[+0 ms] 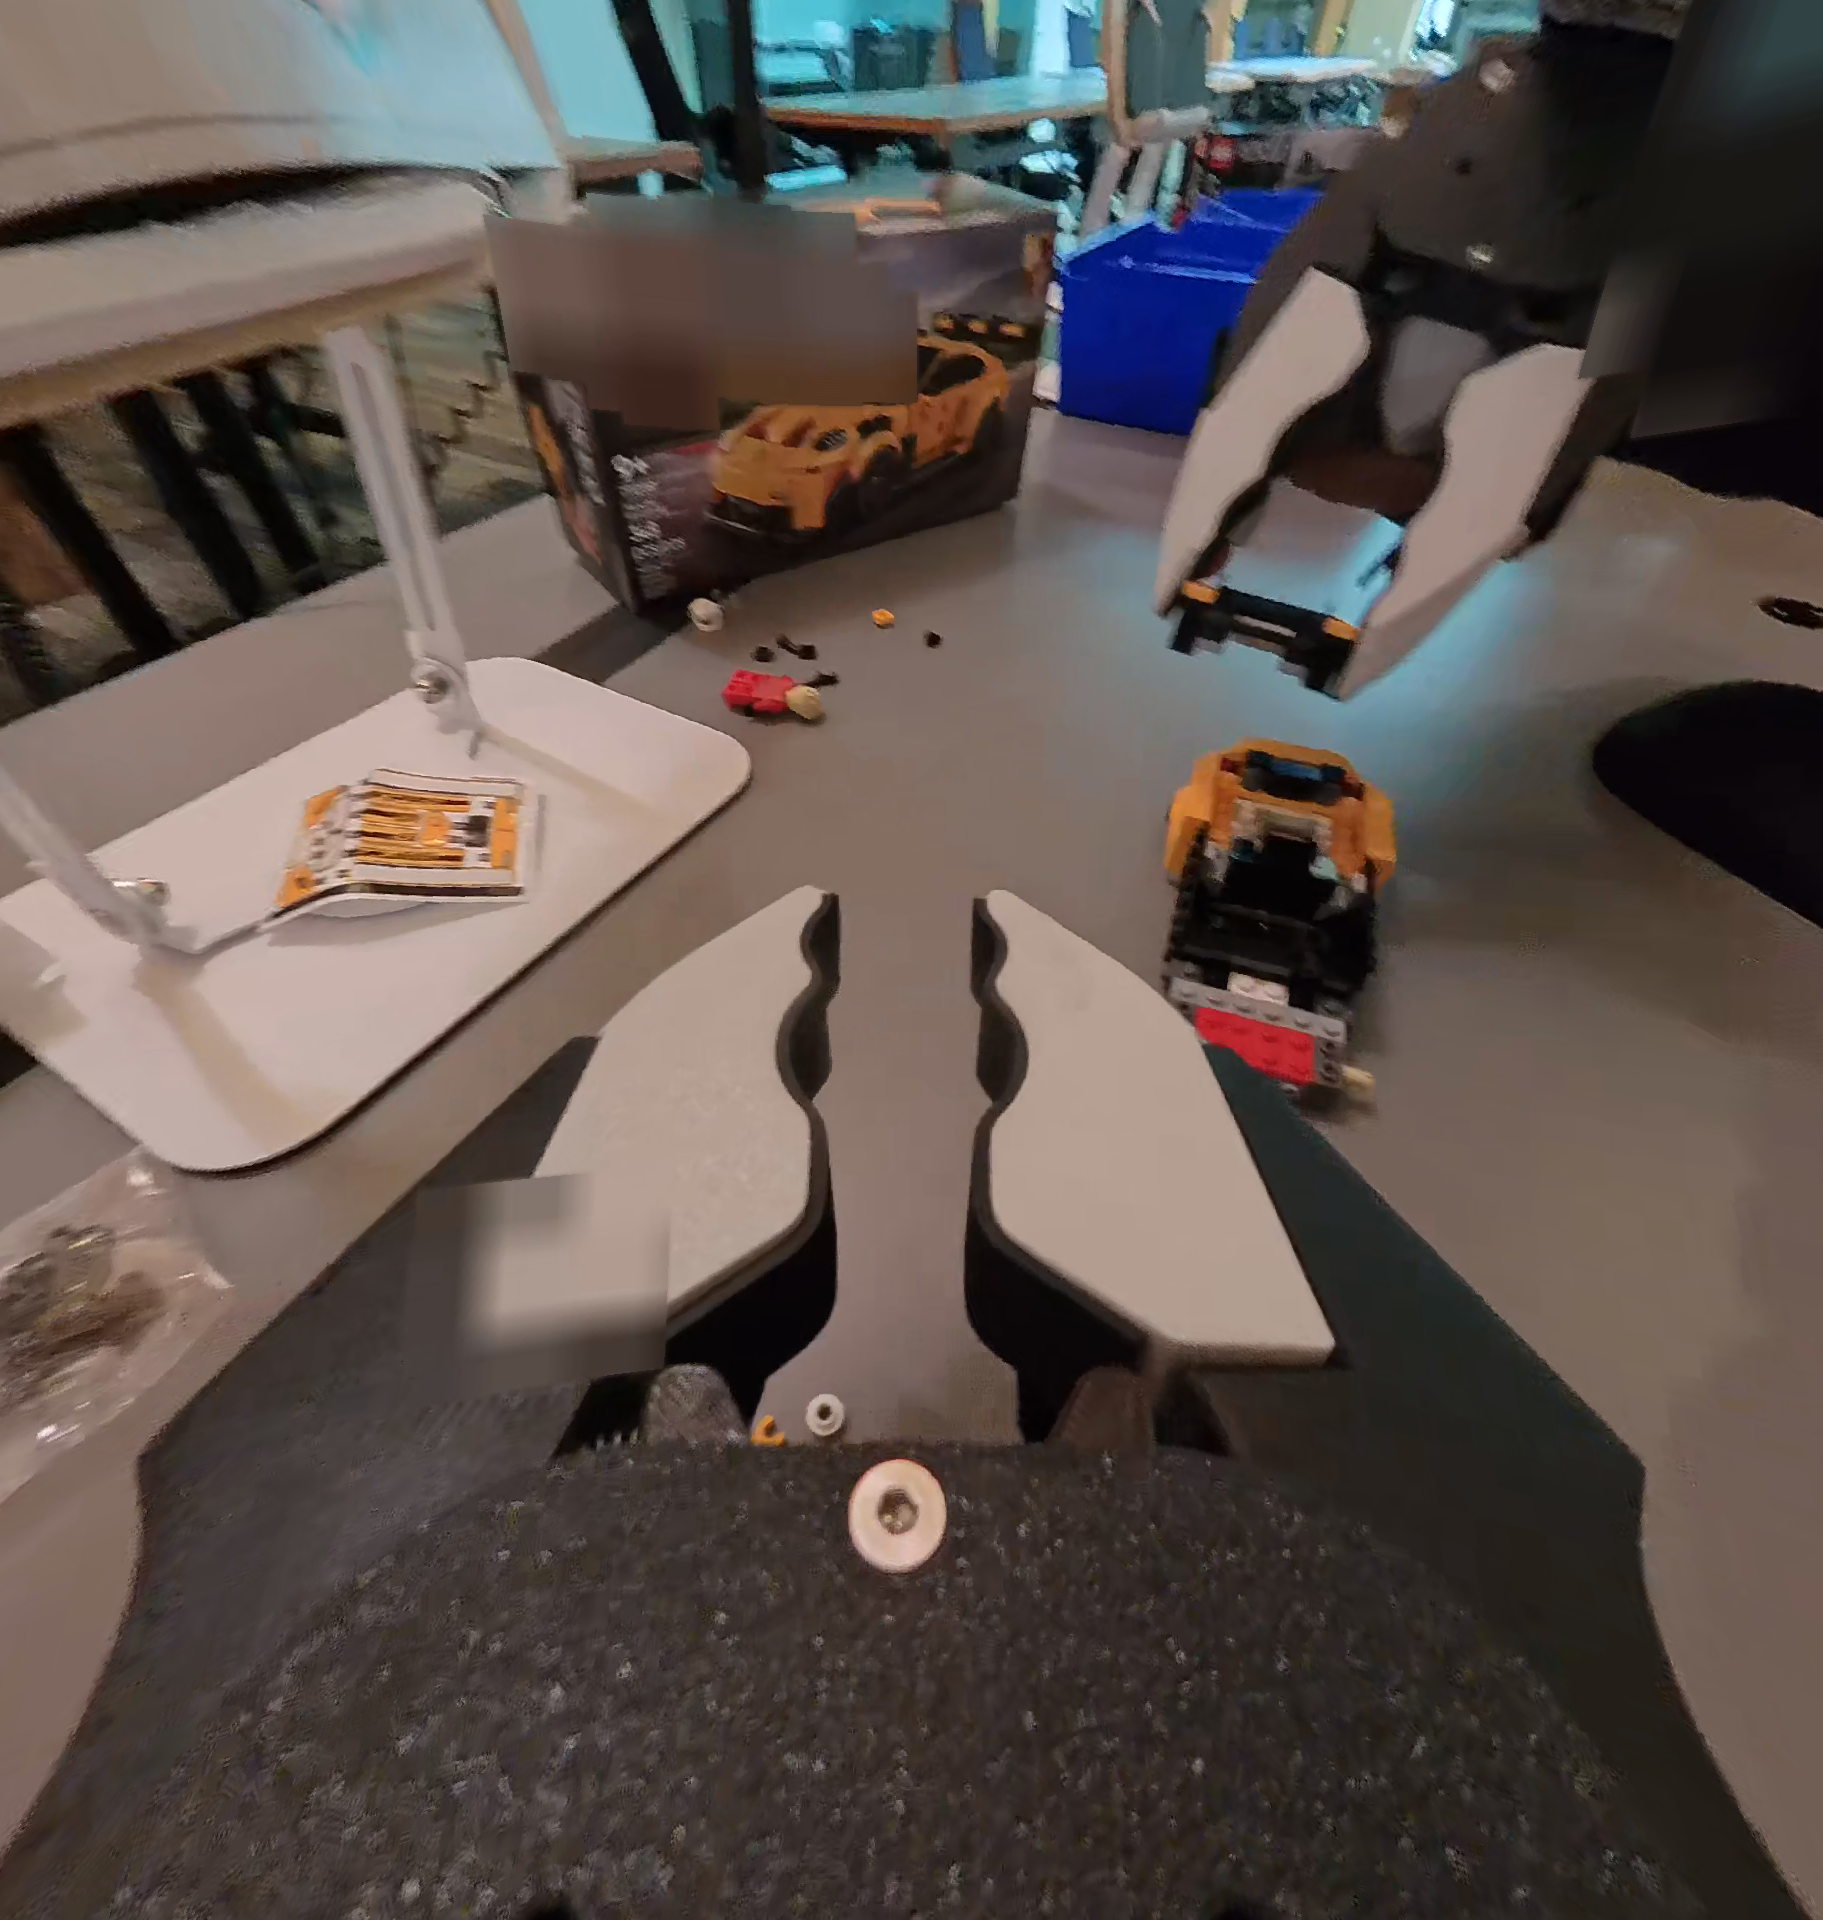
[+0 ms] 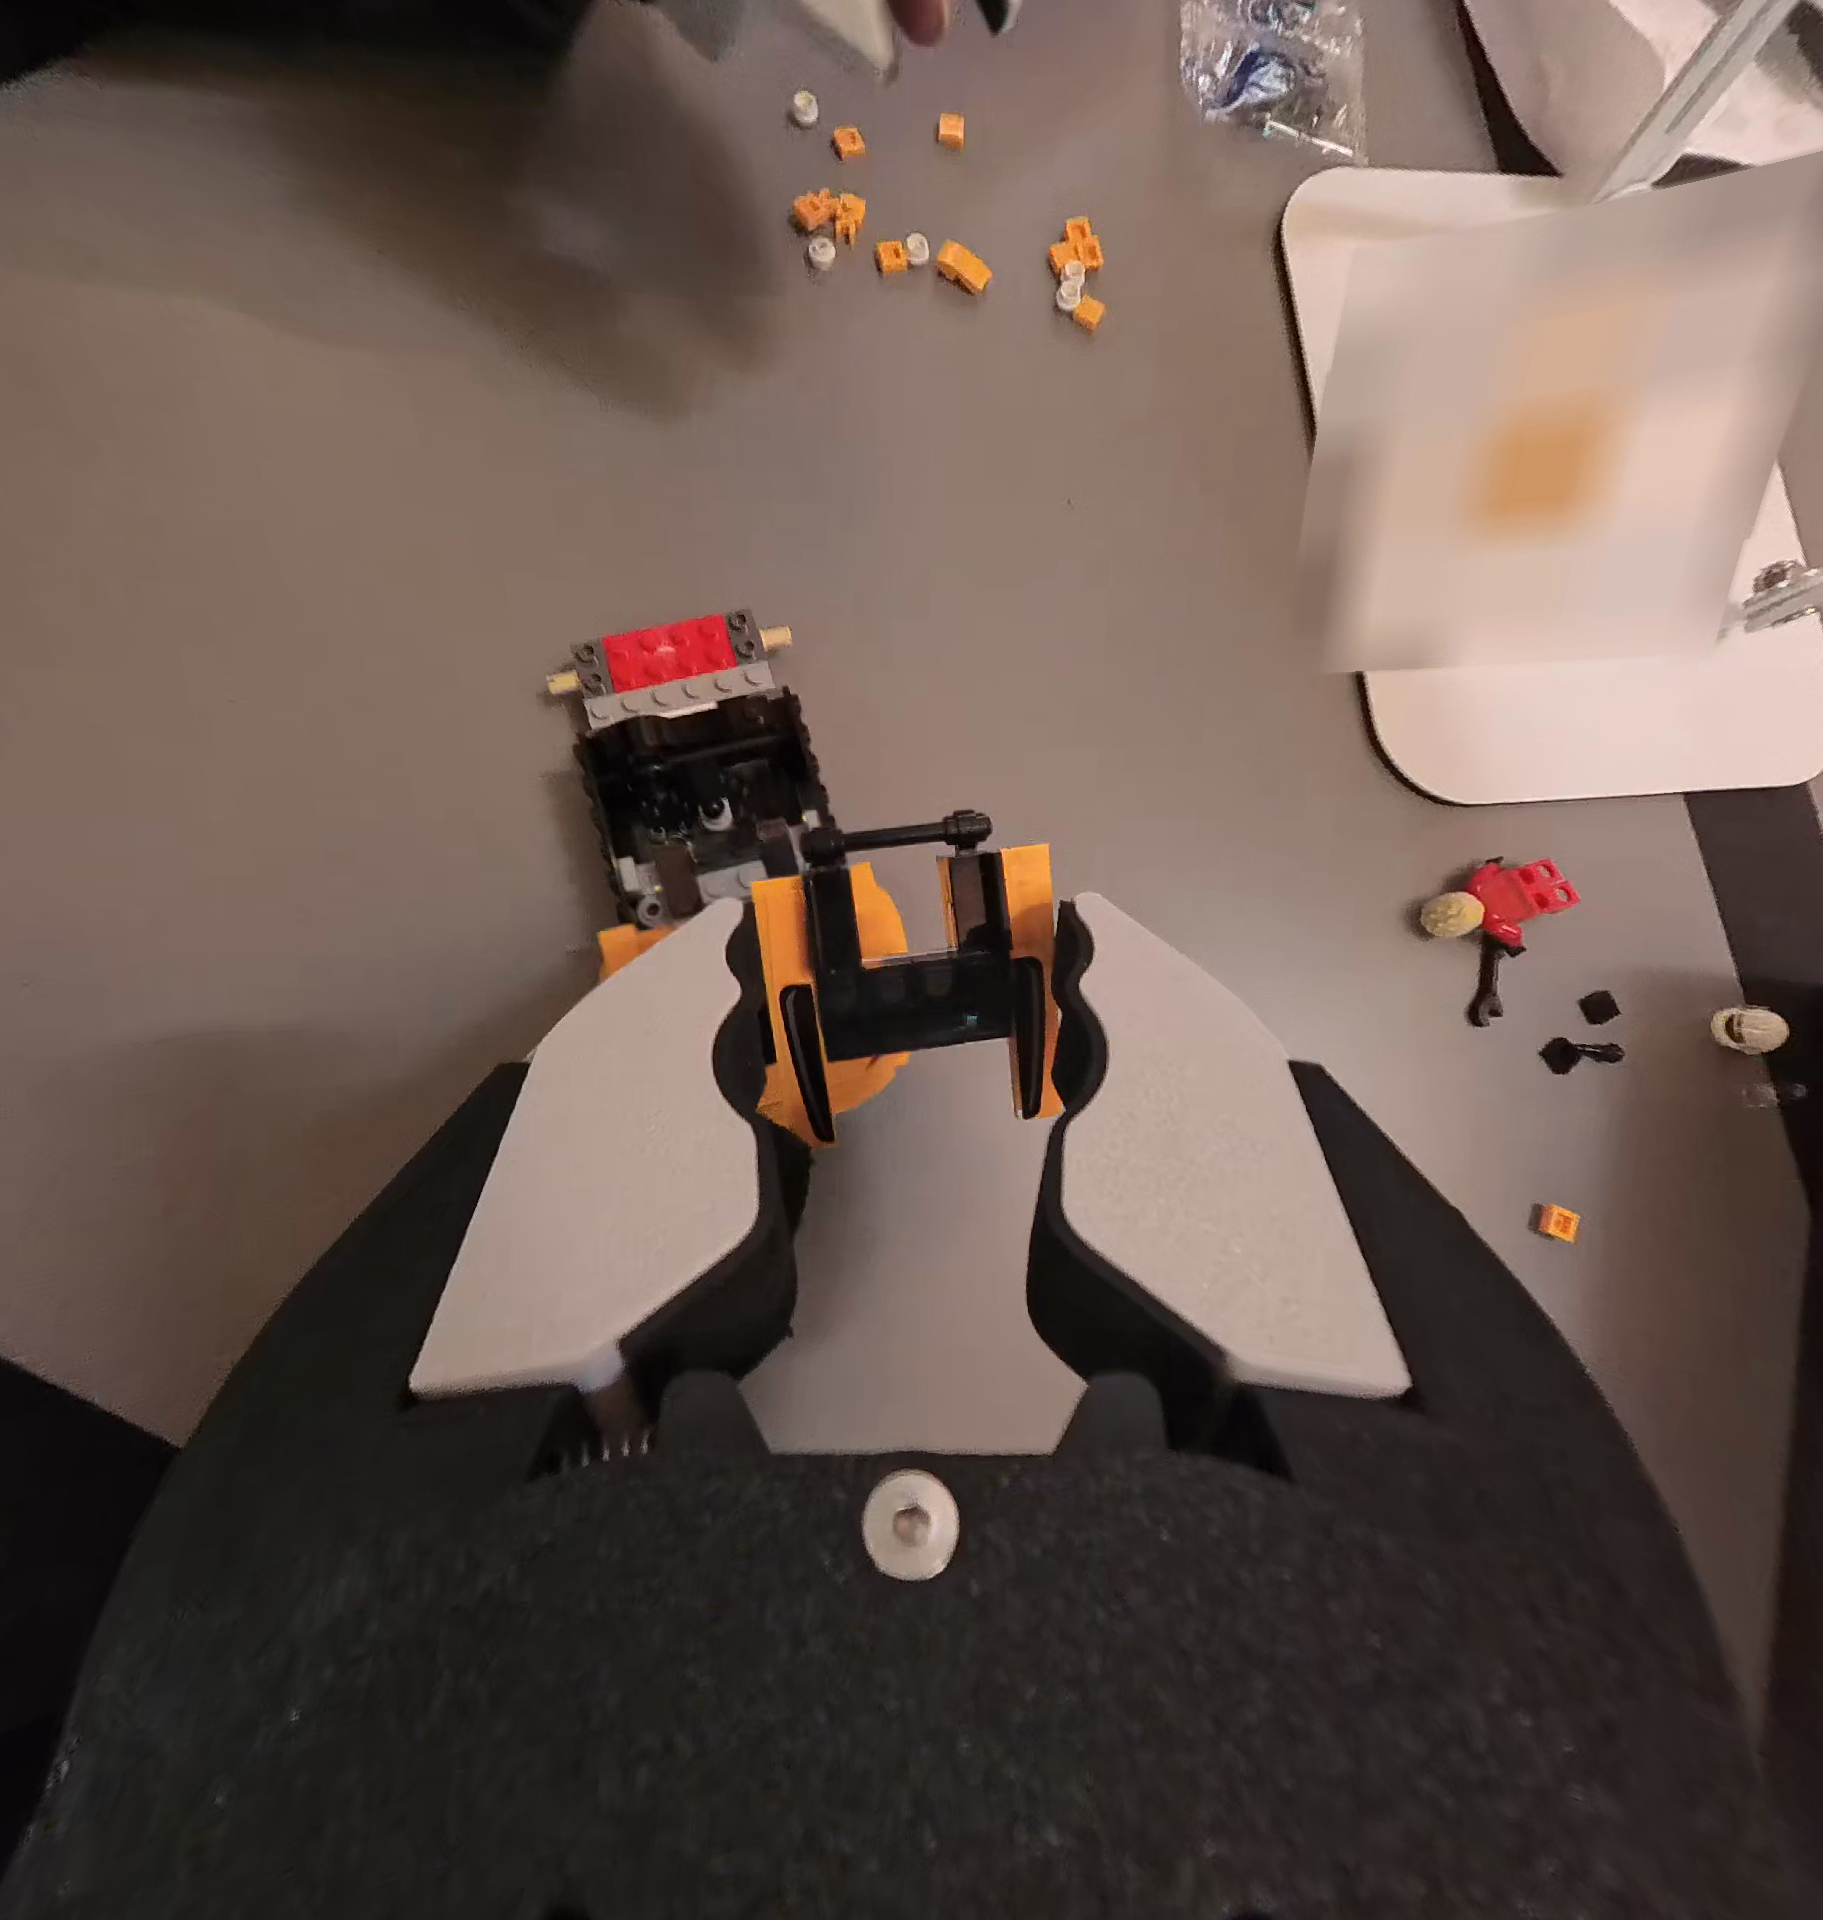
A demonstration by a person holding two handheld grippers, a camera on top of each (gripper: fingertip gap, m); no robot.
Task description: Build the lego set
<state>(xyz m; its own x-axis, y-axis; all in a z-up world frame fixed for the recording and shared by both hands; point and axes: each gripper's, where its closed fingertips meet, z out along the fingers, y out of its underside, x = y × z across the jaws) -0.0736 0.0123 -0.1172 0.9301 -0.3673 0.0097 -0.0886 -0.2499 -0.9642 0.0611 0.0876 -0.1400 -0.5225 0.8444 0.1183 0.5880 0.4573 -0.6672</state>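
Note:
A partly built orange, black and red lego car lies on the grey table, right of my left gripper, which is open and empty just above the tabletop. My right gripper hangs above and beyond the car. It is shut on an orange and black frame sub-assembly. In the right wrist view the right gripper clamps that sub-assembly by its orange sides, just above the orange end of the car.
The lego set box and a blue bin stand at the back. A white stand base with a printed sheet lies left. Also here: a red minifigure, loose orange pieces and a parts bag. My hands' fingertips stand some 15 cm from each other. My right gripper is the nearer one to the red minifigure: about 15 cm, against 25 cm.

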